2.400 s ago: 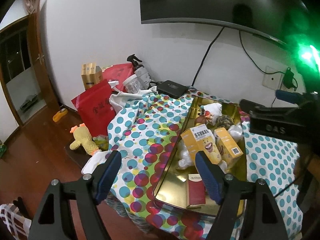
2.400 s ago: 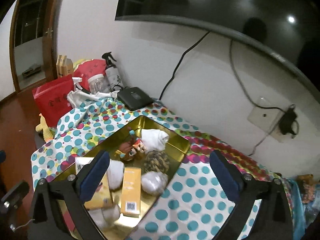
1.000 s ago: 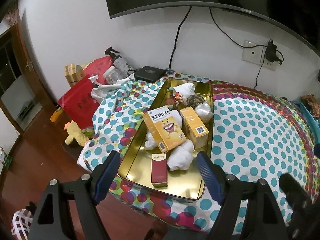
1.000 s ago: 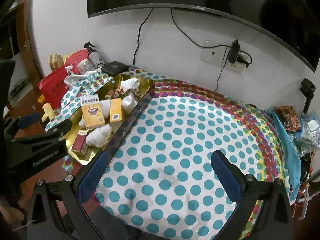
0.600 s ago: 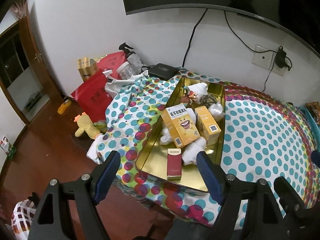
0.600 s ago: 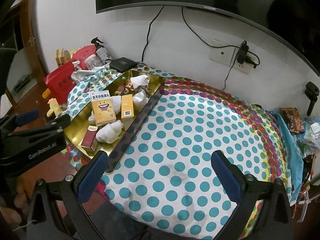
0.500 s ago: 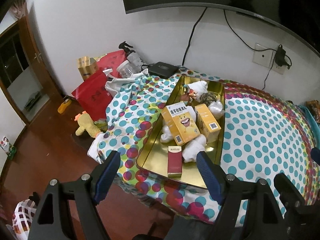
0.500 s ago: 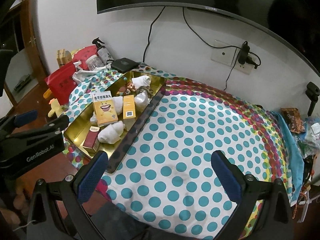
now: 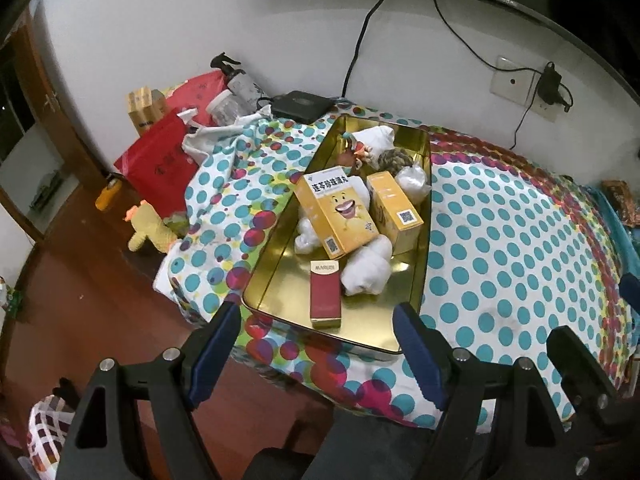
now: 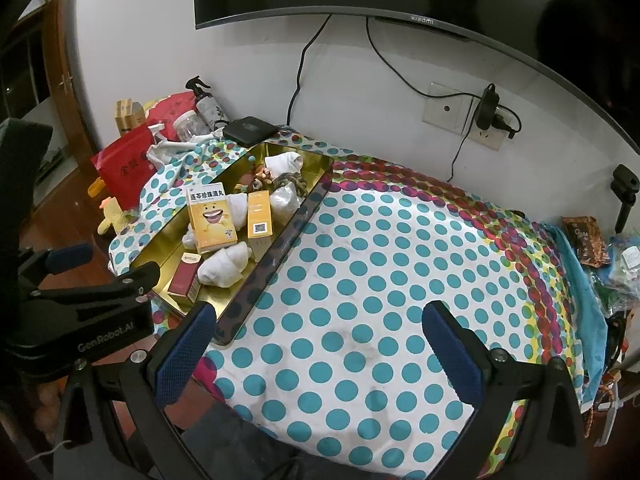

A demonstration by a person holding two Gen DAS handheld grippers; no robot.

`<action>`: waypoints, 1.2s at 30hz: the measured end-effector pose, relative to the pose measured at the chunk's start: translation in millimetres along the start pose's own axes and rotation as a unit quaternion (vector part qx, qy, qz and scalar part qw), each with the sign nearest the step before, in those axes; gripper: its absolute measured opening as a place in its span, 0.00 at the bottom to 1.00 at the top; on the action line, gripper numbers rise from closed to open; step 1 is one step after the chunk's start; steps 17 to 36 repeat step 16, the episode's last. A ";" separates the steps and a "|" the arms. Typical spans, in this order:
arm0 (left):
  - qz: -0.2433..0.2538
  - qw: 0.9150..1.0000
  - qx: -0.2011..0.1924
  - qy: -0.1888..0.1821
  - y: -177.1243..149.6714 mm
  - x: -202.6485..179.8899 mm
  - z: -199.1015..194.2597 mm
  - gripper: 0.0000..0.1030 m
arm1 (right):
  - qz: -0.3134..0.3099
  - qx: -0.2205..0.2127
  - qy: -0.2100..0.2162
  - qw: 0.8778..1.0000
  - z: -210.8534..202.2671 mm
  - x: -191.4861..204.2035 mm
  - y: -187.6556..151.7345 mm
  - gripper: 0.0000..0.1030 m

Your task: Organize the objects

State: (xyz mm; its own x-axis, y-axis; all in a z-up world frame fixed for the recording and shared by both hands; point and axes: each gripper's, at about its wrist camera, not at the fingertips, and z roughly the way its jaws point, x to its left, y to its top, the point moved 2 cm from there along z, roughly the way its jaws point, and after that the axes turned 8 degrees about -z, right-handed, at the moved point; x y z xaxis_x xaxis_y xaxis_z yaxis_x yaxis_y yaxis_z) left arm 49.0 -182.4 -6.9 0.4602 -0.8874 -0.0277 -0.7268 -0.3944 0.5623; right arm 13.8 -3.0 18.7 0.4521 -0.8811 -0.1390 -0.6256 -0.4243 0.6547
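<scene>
Objects for organizing sit heaped in a gold tray [image 9: 420, 280] at the left edge of a polka-dot desk [image 10: 380, 280]: a yellow cartoon-face box [image 9: 338, 216], a smaller yellow box [image 9: 394, 210], a red box [image 9: 325, 294] and white socks [image 9: 368, 266]. Judging by the bare spotted cloth beside the tray, the items are probably meant to be laid out there. Left tool [image 9: 316, 344] and right tool [image 10: 316, 344] hover before the desk, fingers apart, holding nothing.
</scene>
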 end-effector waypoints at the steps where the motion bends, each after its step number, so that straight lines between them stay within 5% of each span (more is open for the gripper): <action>1: -0.003 1.000 -0.001 -0.007 0.1 0.5 -0.3 0.78 | 0.000 0.000 0.001 1.000 -0.1 0.0 -0.4 0.99; 36: -0.012 1.000 -0.005 -0.009 2.9 0.6 0.1 0.78 | -0.001 0.011 0.004 1.000 5.5 -1.3 -3.5 0.99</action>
